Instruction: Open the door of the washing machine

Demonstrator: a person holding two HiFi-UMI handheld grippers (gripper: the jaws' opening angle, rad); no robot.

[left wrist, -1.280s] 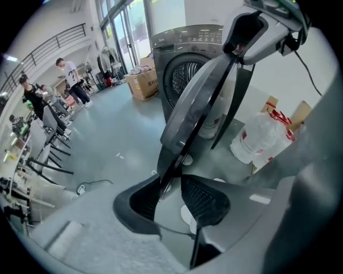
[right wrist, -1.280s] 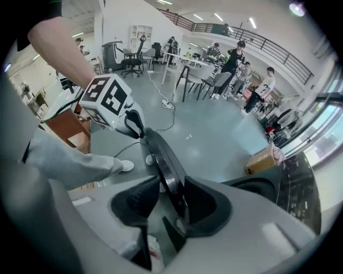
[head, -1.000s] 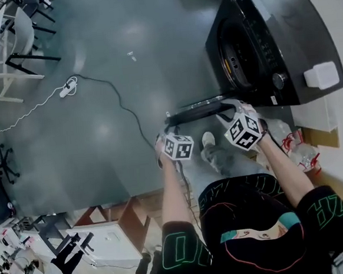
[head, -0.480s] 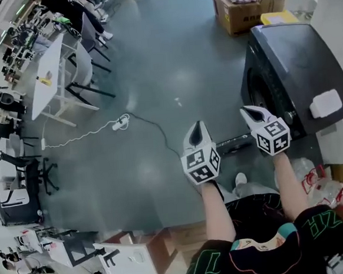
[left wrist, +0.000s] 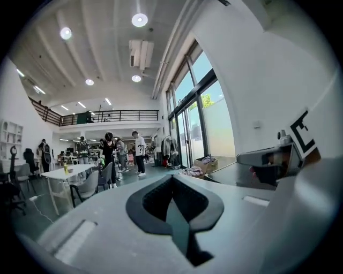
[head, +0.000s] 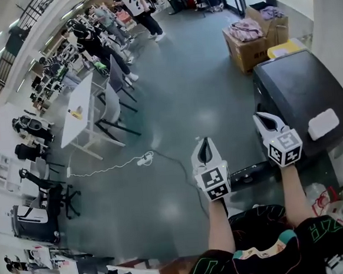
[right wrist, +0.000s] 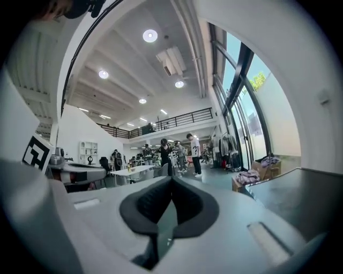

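- Both tools, left gripper [head: 205,145] and right gripper [head: 266,120], hover level with fingers clenched on nothing.
- At right stands the washing machine [head: 301,91]; its door [head: 249,173] seemingly hangs open below, mostly hidden.
- Judged finished: stay clear of that door.

The glossy grey floor [head: 180,97] carries a black washing machine [head: 298,88] at the right, with a cardboard box [head: 248,49] heaped with clothes beyond it. At the left stands a white counter [head: 82,111] with chairs [head: 117,78]. A white power strip [head: 144,160] lies between, its cable trailing.
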